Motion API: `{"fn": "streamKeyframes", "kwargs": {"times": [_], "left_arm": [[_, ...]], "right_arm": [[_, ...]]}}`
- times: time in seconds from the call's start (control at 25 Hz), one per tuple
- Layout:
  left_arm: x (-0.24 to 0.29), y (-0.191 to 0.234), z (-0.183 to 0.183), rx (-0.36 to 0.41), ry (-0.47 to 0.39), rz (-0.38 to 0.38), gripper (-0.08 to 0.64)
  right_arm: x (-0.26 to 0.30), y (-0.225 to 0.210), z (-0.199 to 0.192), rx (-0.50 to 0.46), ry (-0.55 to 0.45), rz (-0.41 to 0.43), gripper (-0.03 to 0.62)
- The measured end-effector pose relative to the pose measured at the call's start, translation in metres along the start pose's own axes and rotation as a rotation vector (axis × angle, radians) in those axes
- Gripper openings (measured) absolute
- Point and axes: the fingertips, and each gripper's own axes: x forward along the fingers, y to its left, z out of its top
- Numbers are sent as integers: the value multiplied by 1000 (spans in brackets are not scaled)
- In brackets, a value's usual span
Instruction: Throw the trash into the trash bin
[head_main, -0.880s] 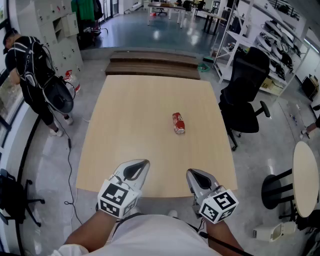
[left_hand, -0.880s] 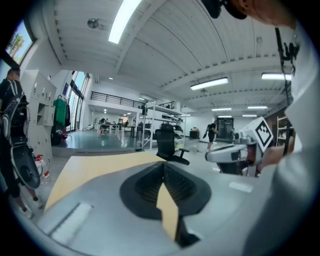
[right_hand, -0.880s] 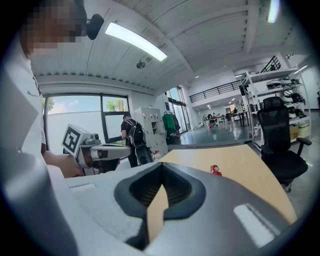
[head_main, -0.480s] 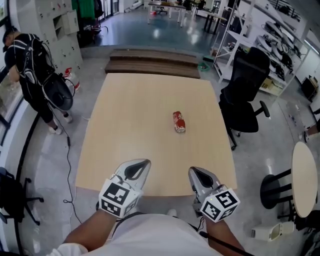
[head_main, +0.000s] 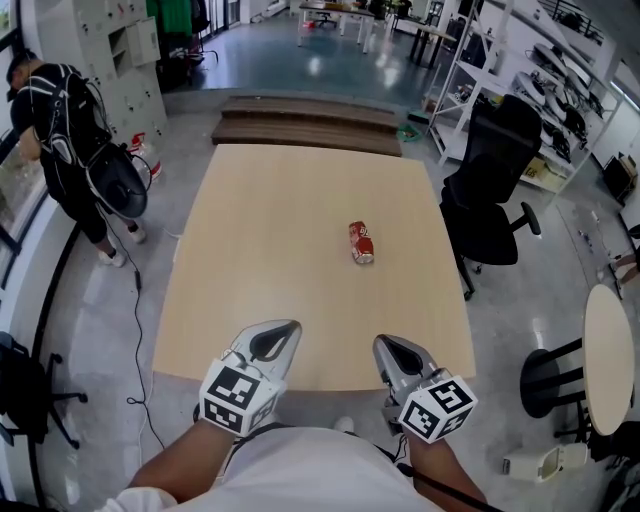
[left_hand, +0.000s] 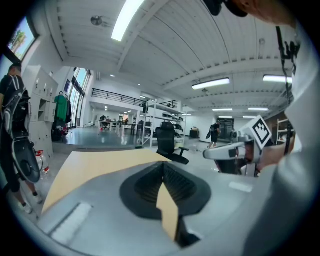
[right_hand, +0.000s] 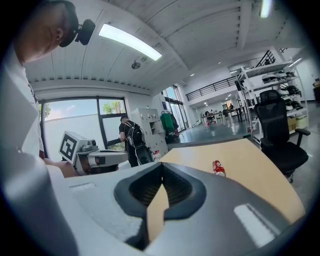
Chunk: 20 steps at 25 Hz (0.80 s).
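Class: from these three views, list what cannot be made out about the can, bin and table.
Trash bin: not identifiable in any view.
Red can: label too small to read, head view and right gripper view.
Red can, left gripper view: absent, likely behind that gripper's own body.
Table near edge: head view, covered by left gripper and right gripper.

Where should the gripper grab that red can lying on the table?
Probably the can around its middle, jaws squeezing its long curved sides. It lies on its side on the table, ends pointing roughly toward and away from you, so come from the near edge. The right gripper is nearer.
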Motion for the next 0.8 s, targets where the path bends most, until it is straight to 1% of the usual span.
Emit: {"fn": "streamKeyframes", "kwargs": {"times": [0.32,0.52,0.8], "left_arm": [[-8,4,0,4,-10,-12,8],[-14,13,-1,7,-11,-25,8],[-22,22,0,14,-13,-50,9]], "right_arm": [[3,9,1,15,-7,-9,3],[11,19,-1,2,-2,-18,3],[16,30,-4,-3,8,-50,3]]}}
